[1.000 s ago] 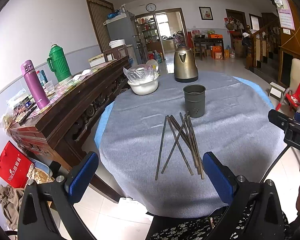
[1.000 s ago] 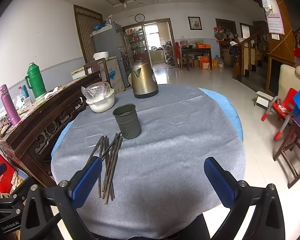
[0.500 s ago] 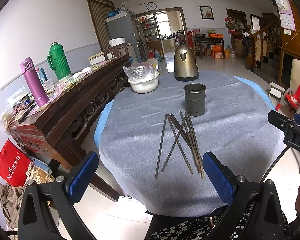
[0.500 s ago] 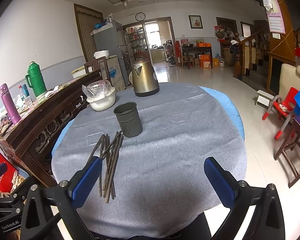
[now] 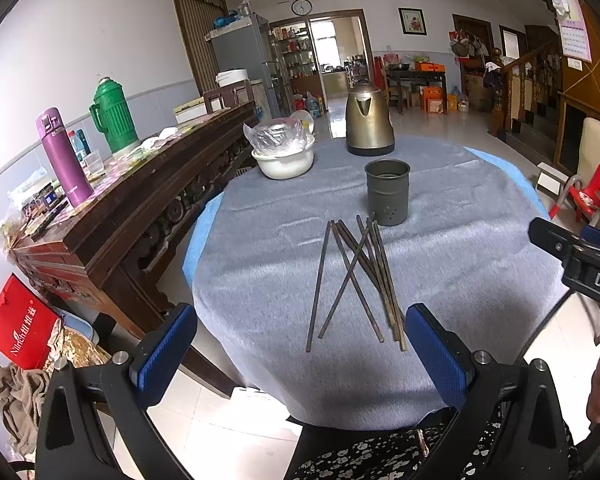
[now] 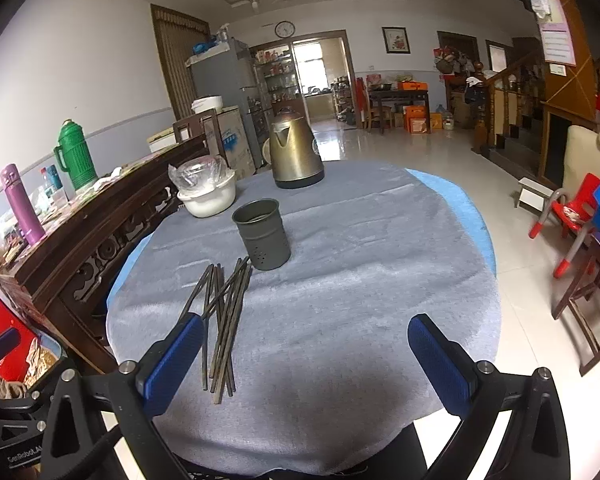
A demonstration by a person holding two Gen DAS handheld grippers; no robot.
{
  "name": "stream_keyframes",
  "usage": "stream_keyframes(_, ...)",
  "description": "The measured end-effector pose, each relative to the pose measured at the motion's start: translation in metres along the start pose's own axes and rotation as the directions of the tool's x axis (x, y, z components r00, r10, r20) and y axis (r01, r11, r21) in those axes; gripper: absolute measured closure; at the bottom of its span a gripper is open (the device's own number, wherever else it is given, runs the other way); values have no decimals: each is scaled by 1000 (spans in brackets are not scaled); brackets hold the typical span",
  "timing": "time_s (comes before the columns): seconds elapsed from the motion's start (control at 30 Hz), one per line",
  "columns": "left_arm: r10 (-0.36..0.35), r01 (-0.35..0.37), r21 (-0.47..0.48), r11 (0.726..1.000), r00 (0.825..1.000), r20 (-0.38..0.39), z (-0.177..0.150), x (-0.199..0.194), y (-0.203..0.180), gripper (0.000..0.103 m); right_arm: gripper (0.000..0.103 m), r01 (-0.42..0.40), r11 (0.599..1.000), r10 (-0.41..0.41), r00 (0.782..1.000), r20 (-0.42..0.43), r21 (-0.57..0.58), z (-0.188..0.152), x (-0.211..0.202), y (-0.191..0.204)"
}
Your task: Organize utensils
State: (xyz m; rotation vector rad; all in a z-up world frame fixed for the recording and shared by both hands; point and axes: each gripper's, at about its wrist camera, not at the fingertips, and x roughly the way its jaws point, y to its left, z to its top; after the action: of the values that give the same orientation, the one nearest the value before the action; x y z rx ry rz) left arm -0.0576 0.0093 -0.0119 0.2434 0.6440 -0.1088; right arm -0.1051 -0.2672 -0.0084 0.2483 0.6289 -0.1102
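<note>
Several dark chopsticks (image 5: 356, 276) (image 6: 226, 320) lie loosely crossed on the grey tablecloth, just in front of a grey metal utensil cup (image 5: 387, 191) (image 6: 262, 233) that stands upright. My left gripper (image 5: 300, 344) hangs open over the table's near edge, with the chopsticks' near ends between its blue pads (image 5: 436, 354). To the right of the chopsticks my right gripper (image 6: 300, 354) is open too and holds nothing. Its left pad (image 6: 172, 364) overlaps the chopsticks' near ends in the view.
A brass kettle (image 5: 369, 120) and a white bowl with a plastic bag (image 5: 283, 152) stand at the table's far side. A dark wooden sideboard (image 5: 132, 200) with flasks runs along the left. Red chairs (image 6: 568, 216) stand on the tiled floor at right.
Both grippers have drifted slightly forward over the table, so the cup and chopsticks sit a little closer. Both stay open; nothing on the table has moved.
</note>
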Motion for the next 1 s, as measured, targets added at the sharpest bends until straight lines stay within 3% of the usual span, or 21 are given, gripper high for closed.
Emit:
stream_keyframes(0.23, -1, 1, -6, 1000, 1000, -20, 0, 10, 5, 0, 0, -35, 999, 35, 997, -64, -3, 21, 33, 6)
stream_keyframes(0.37, -36, 33, -54, 998, 998, -61, 4, 31, 21, 0, 1, -135, 991, 135, 983, -122, 4, 31, 56, 13)
stream_keyframes(0.47, -71, 59, -97, 994, 990, -122, 6, 60, 39, 0, 16, -226, 972, 234, 955, -183, 64, 36, 80, 15)
stream_keyframes(0.53, -85, 66, -126, 990, 984, -159, 6, 81, 52, 0, 33, -270, 958, 285, 933, -222, 95, 37, 99, 18)
stream_keyframes(0.57, -91, 68, -135, 988, 981, -174, 6, 90, 56, 0, 37, -287, 951, 306, 921, -240, 115, 36, 109, 20)
stream_keyframes(0.73, -202, 155, -197, 968, 947, -249, 9, 136, 70, 0, 60, -339, 908, 406, 855, -322, 245, 28, 159, 26)
stream_keyframes(0.83, -224, 178, -185, 966, 937, -267, 17, 162, 70, 1, 63, -336, 897, 426, 829, -362, 286, 25, 187, 32)
stream_keyframes(1.0, -297, 237, -207, 949, 894, -337, 36, 213, 68, 29, 66, -328, 885, 444, 808, -387, 331, 32, 224, 47)
